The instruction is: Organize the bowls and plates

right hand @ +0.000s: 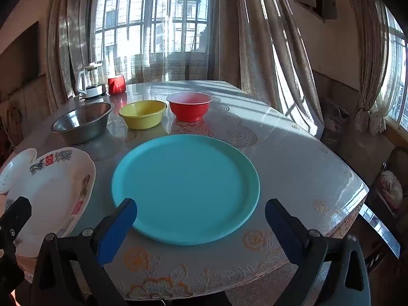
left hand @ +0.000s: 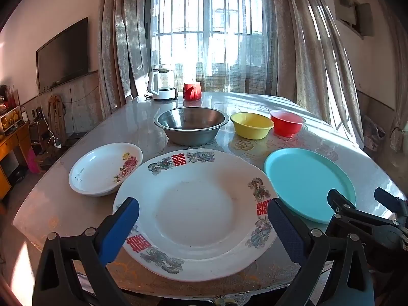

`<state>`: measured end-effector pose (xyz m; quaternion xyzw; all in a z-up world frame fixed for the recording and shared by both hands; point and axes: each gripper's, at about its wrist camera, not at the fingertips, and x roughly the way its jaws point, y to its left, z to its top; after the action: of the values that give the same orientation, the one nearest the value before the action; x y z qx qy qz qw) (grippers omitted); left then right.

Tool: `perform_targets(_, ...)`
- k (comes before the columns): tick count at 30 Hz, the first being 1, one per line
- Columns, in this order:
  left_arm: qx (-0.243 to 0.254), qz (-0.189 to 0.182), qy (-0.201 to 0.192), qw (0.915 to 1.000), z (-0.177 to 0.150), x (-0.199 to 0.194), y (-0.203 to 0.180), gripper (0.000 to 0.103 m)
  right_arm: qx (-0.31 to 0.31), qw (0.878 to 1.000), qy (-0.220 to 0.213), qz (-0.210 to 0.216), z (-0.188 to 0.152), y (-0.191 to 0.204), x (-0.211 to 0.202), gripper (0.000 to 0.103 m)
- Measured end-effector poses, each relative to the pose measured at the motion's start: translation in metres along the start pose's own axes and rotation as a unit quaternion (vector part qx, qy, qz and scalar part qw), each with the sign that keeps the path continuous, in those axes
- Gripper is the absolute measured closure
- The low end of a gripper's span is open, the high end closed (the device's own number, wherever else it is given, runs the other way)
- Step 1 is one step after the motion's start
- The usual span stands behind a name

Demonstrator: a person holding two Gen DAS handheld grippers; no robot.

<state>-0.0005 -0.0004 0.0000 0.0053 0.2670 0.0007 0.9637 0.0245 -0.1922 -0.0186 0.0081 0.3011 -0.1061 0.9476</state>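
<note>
Left gripper (left hand: 202, 215) held spread wide, nothing gripped, above large white plate (left hand: 193, 211). Right gripper (right hand: 201, 214) likewise spread, empty, over near rim of teal plate (right hand: 186, 186). Steel bowl (left hand: 191, 125), yellow bowl (left hand: 252, 125), red bowl (left hand: 287, 122) noted in row behind; small floral dish (left hand: 105, 168) at left.

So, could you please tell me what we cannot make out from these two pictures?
- Large dragon plate: the left wrist view hides parts of its side rims behind the left gripper; the right wrist view cuts it off at the left edge.
- Small floral plate: its near right rim sits behind the dragon plate; in the right wrist view only a sliver shows.
- Teal plate: its near rim is partly behind the right gripper.
- Kettle: contents too small to tell.
</note>
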Motion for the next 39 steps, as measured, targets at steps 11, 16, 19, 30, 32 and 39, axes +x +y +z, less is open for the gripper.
perform_targets(11,-0.017,-0.003,0.011,0.9998,0.003,0.003,0.001,0.002,-0.011,1.0,-0.005,0.002,0.0,0.004,-0.002,0.001)
perform_targets(16,-0.019,0.0,0.014,0.9997,0.005,0.002,0.001,0.002,-0.013,1.0,-0.009,0.007,0.0,0.006,-0.001,0.001)
perform_targets(19,-0.024,0.0,0.015,0.9996,0.003,0.007,0.009,0.002,-0.016,1.0,-0.008,0.012,-0.001,0.006,-0.001,0.001)
perform_targets(30,-0.024,0.002,0.018,0.9995,0.004,0.008,0.009,0.002,-0.021,0.999,-0.011,0.022,-0.001,0.009,-0.002,0.001)
perform_targets(32,-0.024,0.002,0.018,0.9995,0.004,0.008,0.009,0.002,-0.02,0.999,-0.01,0.023,-0.001,0.008,-0.001,0.001)
perform_targets(39,-0.024,0.002,0.019,0.9995,0.004,0.008,0.009,0.002,-0.02,0.999,-0.009,0.025,-0.002,0.008,0.0,0.001)
